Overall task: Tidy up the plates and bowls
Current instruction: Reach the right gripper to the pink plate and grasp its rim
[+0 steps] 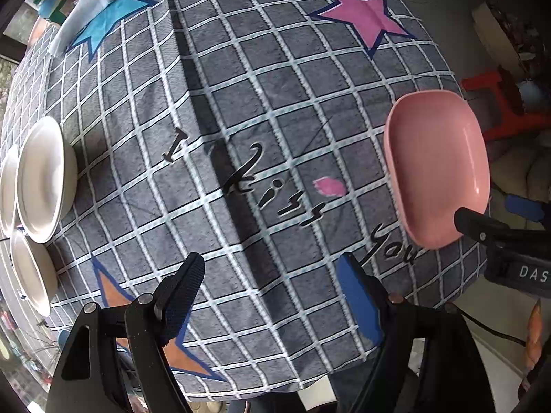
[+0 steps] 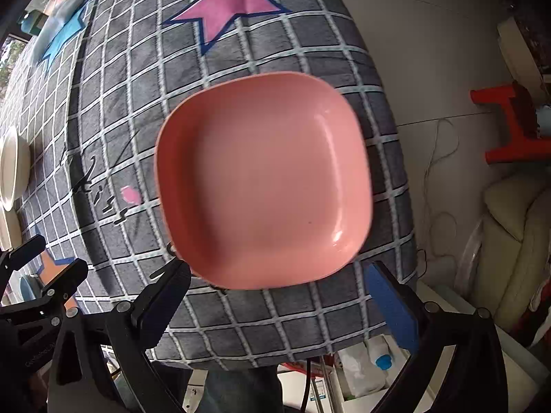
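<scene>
While your right gripper [image 2: 275, 296] fingers sit wide apart, near edge of pink plate [image 2: 263, 180] lies between them, not pinched. Plate on counter [image 2: 310, 313], near right edge, nothing in it. Looks light, stiff, smooth, maybe slippery: pinch rim. Left gripper [image 1: 272, 292] fingers apart, holding nothing. White bowls [image 1: 43, 179] far left, nothing in them.

Tablecloth [image 1: 275, 137], grey check: black script lettering "I kiss you" runs diagonally from centre toward the lower right of the left wrist frame; only part of "kiss" shows at the left of the right wrist frame. Right gripper [image 1: 496, 220], black body at the right edge of the left wrist frame: white capitals "DAS", cut off by the frame edge.
</scene>
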Demonstrator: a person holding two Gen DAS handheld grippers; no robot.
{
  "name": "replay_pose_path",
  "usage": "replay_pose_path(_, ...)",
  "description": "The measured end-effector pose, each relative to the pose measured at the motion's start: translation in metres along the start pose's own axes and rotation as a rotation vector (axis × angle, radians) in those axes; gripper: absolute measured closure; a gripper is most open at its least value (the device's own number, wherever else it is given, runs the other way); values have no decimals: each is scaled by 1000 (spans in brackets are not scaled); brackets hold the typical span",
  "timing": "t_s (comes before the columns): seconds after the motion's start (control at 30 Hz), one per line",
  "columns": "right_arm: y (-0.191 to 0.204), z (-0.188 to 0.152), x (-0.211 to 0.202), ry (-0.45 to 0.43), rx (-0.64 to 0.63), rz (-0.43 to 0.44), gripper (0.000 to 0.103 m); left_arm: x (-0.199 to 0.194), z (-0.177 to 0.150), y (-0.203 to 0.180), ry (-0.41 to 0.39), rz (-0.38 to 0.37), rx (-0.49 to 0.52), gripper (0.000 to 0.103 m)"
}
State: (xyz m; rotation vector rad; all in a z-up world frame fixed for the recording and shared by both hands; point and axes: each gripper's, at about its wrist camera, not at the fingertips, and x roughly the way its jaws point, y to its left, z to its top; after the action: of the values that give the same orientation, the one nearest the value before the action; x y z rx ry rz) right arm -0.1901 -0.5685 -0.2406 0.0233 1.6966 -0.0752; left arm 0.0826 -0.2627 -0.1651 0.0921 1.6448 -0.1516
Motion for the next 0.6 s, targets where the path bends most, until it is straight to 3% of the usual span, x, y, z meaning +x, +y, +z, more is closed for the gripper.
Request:
replay_pose_path(0.33,-25,34,10,-3,-83,-1,1,22,50,-52,13,-18,-77,21)
replay_pose_path(0.53,-29,34,17,-5,-111,34,1,44,43,-60,30,16,-83,21)
replay_pose_path(0.6,-60,29,44,-2,-111,64,11,45,41,-52,31,1,-94,21)
